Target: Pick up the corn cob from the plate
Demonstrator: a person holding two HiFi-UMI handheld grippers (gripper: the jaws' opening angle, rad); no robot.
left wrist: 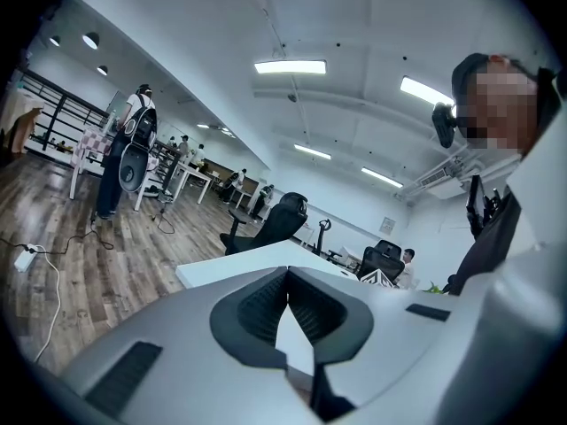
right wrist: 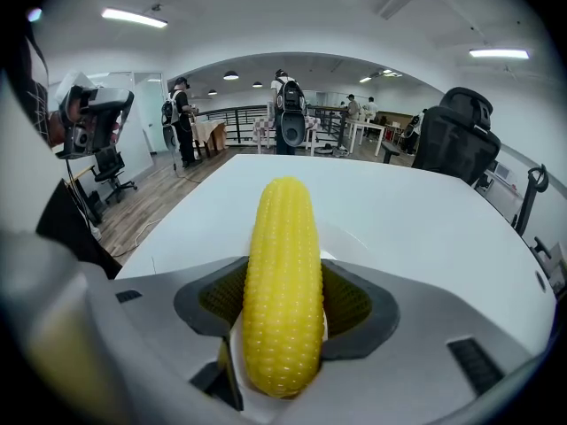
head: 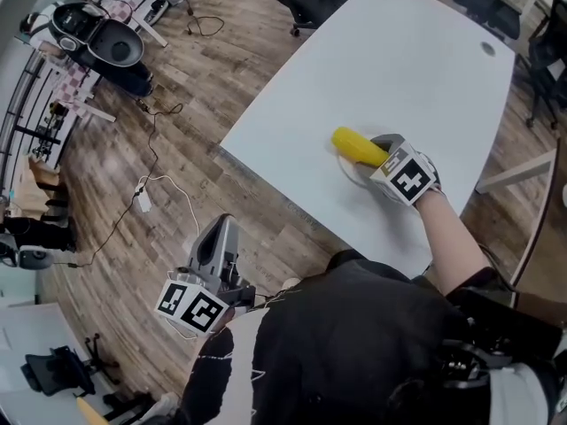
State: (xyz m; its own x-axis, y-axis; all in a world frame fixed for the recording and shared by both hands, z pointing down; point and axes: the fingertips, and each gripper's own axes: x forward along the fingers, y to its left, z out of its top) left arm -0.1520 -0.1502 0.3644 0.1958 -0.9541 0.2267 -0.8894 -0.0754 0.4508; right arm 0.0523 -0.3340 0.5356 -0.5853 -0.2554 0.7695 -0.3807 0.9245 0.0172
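**Head view.** Right of centre, the right gripper (head: 379,155) reaches onto the white table (head: 399,69). The corn cob (head: 357,146) lies at its jaws over a white plate (head: 348,173). The left gripper (head: 222,230) hangs at lower left, off the table and above the wood floor.

**Left gripper view.** The jaws meet at their tips in mid-frame and nothing sits between them — the left gripper is closed and empty.

**Right gripper view.** The jaws are closed onto the corn cob (right wrist: 283,282), one ribbed pad against each flank, at centre frame. The plate (right wrist: 236,354) shows pale beneath it. Whether the cob has left the plate cannot be told.

**Risk.** The grip sits towards the cob's near end, so most of its length projects beyond the pads. The rounded, kernelled surface may roll or pivot on lifting — a tilt or a quick rise could drop it back and knock the plate.
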